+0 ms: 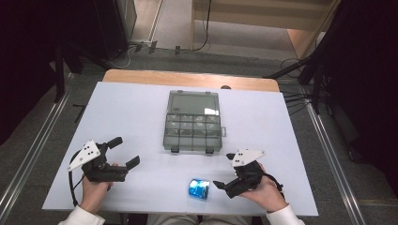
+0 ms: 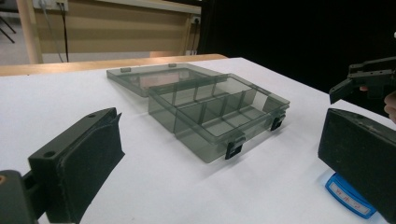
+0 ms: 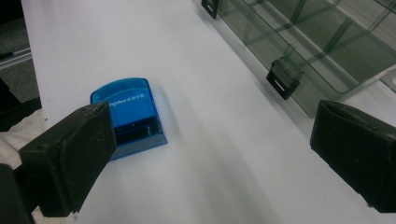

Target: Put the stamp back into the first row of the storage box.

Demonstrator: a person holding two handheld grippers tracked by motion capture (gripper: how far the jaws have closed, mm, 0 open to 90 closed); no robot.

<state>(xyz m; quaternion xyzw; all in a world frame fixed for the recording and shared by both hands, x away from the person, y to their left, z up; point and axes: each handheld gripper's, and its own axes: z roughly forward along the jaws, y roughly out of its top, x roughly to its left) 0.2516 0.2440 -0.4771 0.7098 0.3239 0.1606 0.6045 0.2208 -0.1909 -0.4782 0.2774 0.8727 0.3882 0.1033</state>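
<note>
On the white tabletop (image 1: 141,108) the blue case (image 1: 199,189) lies near the front edge, just left of the right gripper (image 1: 224,171) with jaws apart, bare surface separating it from the open compartment box (image 1: 193,123) and the left gripper (image 1: 124,151), likewise spread.

We count one smoky-grey clear plastic compartment box (image 1: 193,127), lid open, one small blue plastic case (image 1: 199,189), and two black handheld grippers.
</note>
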